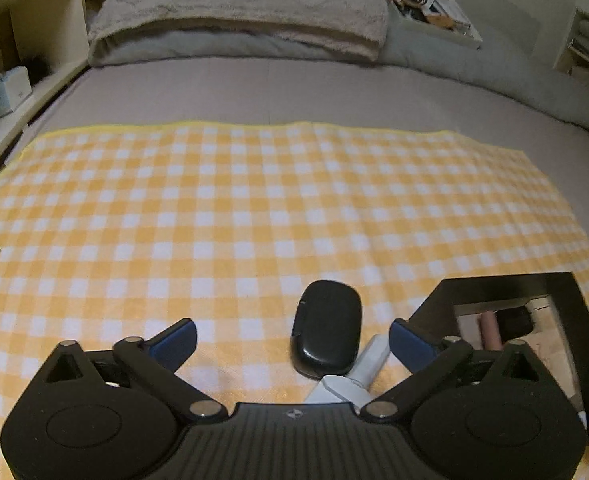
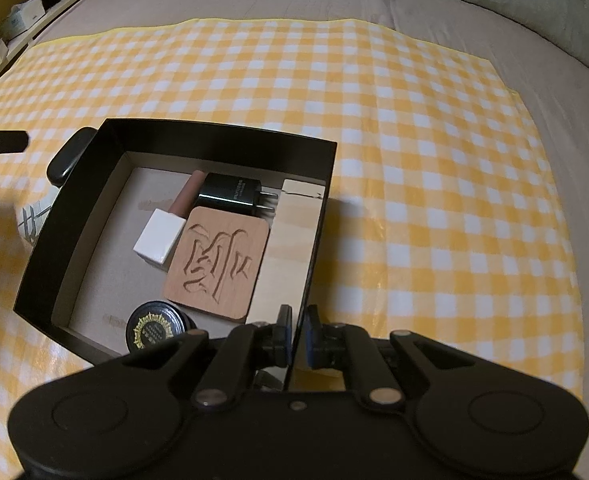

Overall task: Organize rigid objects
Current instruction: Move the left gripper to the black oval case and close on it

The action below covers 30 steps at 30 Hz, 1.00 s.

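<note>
In the left wrist view a black oval case lies on the yellow checked cloth, partly on top of a white tube. My left gripper is open around the case, with both blue pads clear of it. To its right is a black box. In the right wrist view my right gripper is shut on the near right wall of the black box. Inside lie a carved wooden coaster, a black charger, a white-capped brown tube and a round black tin. The oval case shows just beyond the box's left wall.
The cloth covers a grey bed with a pillow at its head. A white tray of small items rests beside the pillow. Shelves with boxes run along the left edge of the bed.
</note>
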### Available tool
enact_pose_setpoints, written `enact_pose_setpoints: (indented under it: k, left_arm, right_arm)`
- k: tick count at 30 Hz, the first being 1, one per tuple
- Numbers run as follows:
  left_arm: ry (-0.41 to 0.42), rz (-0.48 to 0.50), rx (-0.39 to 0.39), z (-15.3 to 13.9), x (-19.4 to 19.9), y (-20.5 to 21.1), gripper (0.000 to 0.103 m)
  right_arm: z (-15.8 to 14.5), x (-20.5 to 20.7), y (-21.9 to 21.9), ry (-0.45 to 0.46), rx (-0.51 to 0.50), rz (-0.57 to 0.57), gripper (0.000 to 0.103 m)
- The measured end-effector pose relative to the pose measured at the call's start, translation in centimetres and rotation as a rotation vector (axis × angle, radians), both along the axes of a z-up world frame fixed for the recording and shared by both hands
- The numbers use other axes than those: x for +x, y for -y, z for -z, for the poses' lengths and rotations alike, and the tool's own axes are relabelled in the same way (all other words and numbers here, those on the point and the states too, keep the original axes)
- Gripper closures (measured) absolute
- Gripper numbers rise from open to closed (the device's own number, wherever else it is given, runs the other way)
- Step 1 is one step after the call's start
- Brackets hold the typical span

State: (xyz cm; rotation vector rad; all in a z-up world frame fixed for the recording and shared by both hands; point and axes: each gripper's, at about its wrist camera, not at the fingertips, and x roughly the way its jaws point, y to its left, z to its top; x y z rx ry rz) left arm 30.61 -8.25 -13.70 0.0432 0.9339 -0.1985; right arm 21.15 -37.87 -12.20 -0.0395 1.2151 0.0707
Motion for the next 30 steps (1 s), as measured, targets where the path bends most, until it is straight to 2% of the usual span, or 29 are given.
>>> enact_pose_setpoints:
  k: [4, 8, 13, 18, 20, 25, 30]
  left_arm:
    - [-0.036, 0.001, -0.018, 1.5, 1.2, 0.4, 0.023]
    - [-0.05, 0.007, -0.034, 2.8, 2.0, 1.0, 0.027]
    - [-0.079, 0.003, -0.049, 4.5, 3.1, 2.6, 0.038]
    - [-0.102, -0.001, 0.003, 6.0, 3.8, 3.6, 0.039]
    - [-0.103, -0.006, 0.005, 6.4, 4.0, 3.7, 0.04]
    - [-0.1, 0.01, 0.024, 6.9, 4.1, 4.1, 0.048]
    - [-0.106, 0.009, 0.03, 7.2, 4.7, 4.7, 0.048]
  right_arm:
    - [0.0, -0.1, -0.1, 0.0, 0.004, 0.001, 0.096]
    - [0.1, -0.2, -0.1, 0.0, 0.003, 0.0, 0.096]
    - [0.0, -0.2, 0.0, 0.001, 0.011, 0.003, 0.096]
    - [0.1, -0.3, -0.1, 0.001, 0.017, 0.004, 0.096]
    - [0.1, -0.3, 0.0, 0.001, 0.025, 0.007, 0.096]
    - [0.1, -0.5, 0.1, 0.001, 0.028, 0.004, 0.096]
    - [0.1, -0.5, 0.1, 0.001, 0.03, 0.007, 0.096]
